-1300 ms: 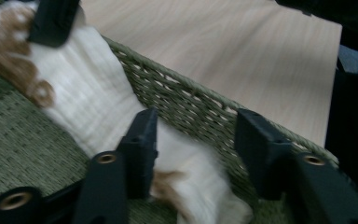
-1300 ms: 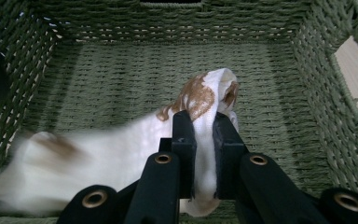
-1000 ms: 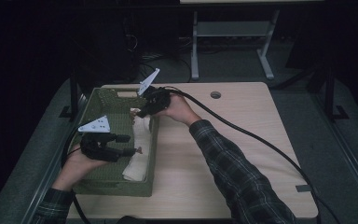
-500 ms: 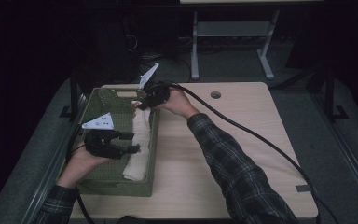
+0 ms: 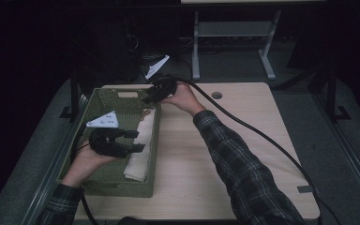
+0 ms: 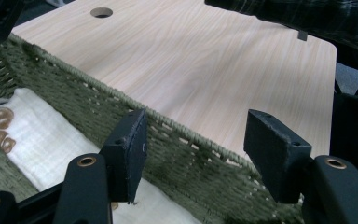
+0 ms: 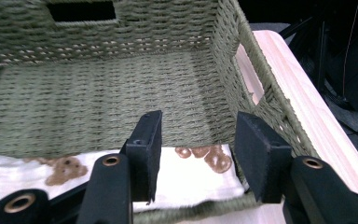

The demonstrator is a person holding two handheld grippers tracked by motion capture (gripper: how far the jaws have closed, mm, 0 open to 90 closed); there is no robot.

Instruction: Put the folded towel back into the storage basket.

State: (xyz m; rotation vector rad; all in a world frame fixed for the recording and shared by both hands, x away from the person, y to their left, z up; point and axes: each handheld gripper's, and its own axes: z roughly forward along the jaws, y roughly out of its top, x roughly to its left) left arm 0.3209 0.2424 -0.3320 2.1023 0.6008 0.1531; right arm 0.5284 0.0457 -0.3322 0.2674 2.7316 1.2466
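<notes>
Since the earlier frames, both grippers have been raised slightly from the cloth and drawn apart, the left gripper (image 5: 133, 140) being shifted nearer and the right gripper (image 5: 149, 96) farther. A woven green basket (image 5: 86, 180) is seen at the left side of the counter (image 5: 243, 140), and a folded white cloth (image 5: 140, 145) with brown printed figures is laid along the basket's right wall. In the high view, the left gripper is held over the middle of the basket, its jaws spread wide and pointed right toward the cloth, nothing being held. In the left gripper view, the cloth (image 6: 51, 135) lies below and to the left of the jaws, the basket wall (image 6: 191, 154) being framed between them. The right gripper is held at the basket's far right corner, jaws likewise wide apart and empty. In the right gripper view, the far end of the cloth (image 7: 196, 179) is seen beneath the gap between the jaws, not touched by either.
</notes>
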